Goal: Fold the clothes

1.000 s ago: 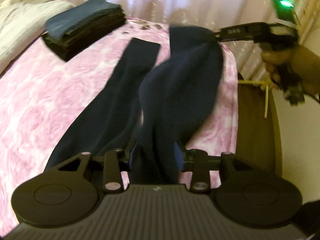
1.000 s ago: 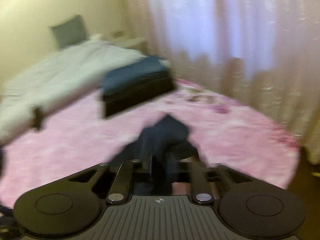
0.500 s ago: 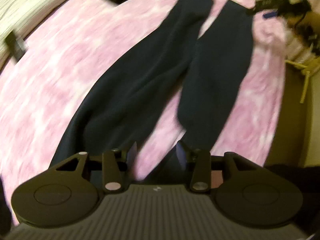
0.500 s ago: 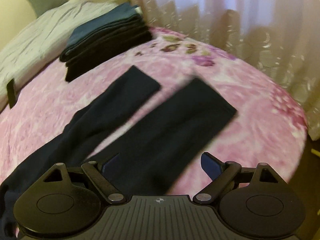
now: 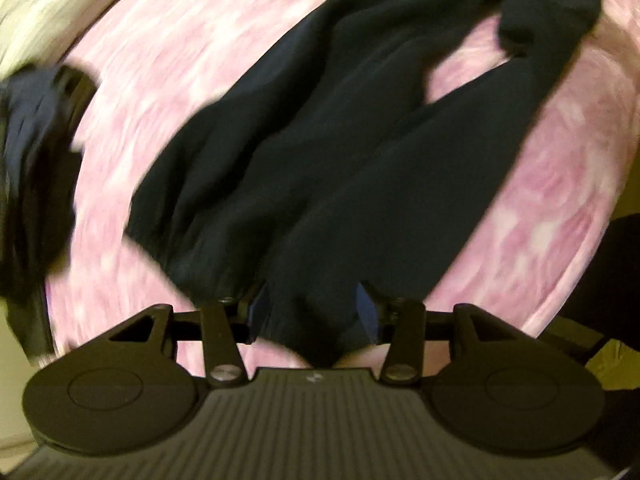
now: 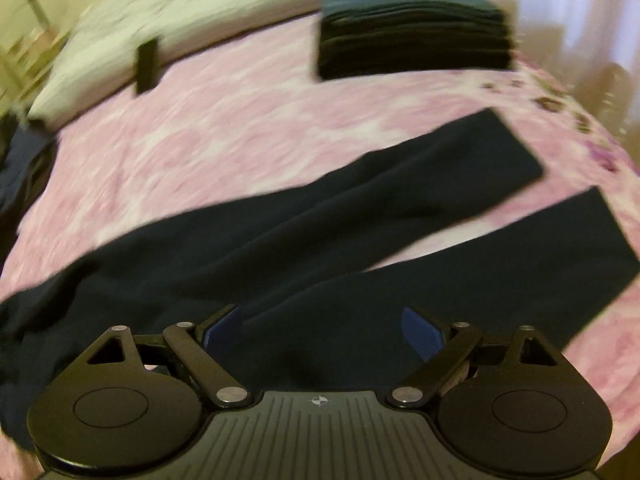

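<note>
Dark navy trousers lie spread on the pink flowered bedspread, both legs stretched toward the far right. In the left wrist view the trousers run away from me, waist end nearest. My left gripper stands open over the waist end, cloth lying between its blue pads; whether they touch it is unclear. My right gripper is wide open and empty above the trousers' upper part.
A stack of folded dark clothes stands at the far side of the bed. A white bedcover lies behind. A dark heap of clothes sits at the bed's left edge. A small black object lies near the white cover.
Both grippers let go of the trousers, which now lie flat on the bed. Both grippers have moved along them toward the waist end.
</note>
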`<state>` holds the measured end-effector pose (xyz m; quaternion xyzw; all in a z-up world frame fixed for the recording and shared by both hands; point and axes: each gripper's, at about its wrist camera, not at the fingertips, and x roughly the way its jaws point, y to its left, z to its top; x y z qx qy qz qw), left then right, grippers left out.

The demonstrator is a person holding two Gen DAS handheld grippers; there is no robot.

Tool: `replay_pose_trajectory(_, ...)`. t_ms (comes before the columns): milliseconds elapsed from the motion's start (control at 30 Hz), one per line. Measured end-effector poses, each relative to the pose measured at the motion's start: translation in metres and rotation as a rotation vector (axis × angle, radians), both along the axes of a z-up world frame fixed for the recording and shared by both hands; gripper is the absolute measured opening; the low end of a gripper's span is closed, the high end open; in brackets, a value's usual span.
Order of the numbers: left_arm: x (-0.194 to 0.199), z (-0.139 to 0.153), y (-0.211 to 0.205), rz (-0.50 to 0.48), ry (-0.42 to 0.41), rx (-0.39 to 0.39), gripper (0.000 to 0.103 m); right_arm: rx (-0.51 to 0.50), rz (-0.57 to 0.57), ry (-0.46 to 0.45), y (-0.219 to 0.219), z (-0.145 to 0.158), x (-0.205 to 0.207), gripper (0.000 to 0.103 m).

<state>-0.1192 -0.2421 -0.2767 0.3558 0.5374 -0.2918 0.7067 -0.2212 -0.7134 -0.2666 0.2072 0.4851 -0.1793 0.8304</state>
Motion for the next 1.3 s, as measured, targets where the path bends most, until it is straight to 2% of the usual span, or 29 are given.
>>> replay_pose_trajectory(133,0.003,-0.011,0.048,0.177,0.04,-0.099,0.046,0.005,0.079,0.037,0.054,-0.003,0.018,0.09)
replay_pose_trajectory(300,0.017,-0.039,0.077,0.391,0.152,-0.323,0.046,0.001,0.157,0.074,0.117,-0.009,0.039,0.09)
replay_pose_trajectory(367,0.019,-0.05,0.079,0.421,0.184,-0.37,0.04,-0.007,0.177,0.079,0.135,-0.007,0.043,0.09)
replay_pose_trajectory(400,0.019,-0.052,0.08,0.416,0.182,-0.371,0.028,-0.014,0.185,0.08,0.143,-0.006,0.045,0.09)
replay_pose_trajectory(467,0.019,-0.053,0.086,0.415,0.189,-0.385,0.024,-0.025,0.19,0.091,0.155,-0.003,0.046,0.09)
replay_pose_trajectory(533,0.016,-0.032,0.1,0.417,0.198,-0.412,0.022,-0.03,0.182,0.094,0.162,0.002,0.045,0.09)
replay_pose_trajectory(700,0.005,0.02,0.143,0.419,0.159,-0.362,0.021,-0.041,0.148,0.078,0.171,0.021,0.038,0.09)
replay_pose_trajectory(800,0.006,0.009,0.155,0.441,0.215,-0.303,0.022,-0.034,0.124,0.08,0.174,0.025,0.034,0.09)
replay_pose_trajectory(900,0.004,-0.005,0.14,0.38,0.243,-0.232,0.024,-0.022,0.084,0.081,0.174,0.028,0.028,0.09)
replay_pose_trajectory(1067,0.005,0.009,0.121,0.279,0.144,-0.127,0.033,-0.054,0.018,0.086,0.155,0.044,0.002,0.09)
replay_pose_trajectory(1133,0.005,0.022,0.108,0.227,0.075,-0.09,0.03,-0.073,-0.004,0.087,0.141,0.051,-0.011,0.09)
replay_pose_trajectory(1300,0.003,0.051,0.076,0.146,-0.01,-0.103,0.036,-0.191,0.063,0.114,0.089,0.061,-0.028,0.09)
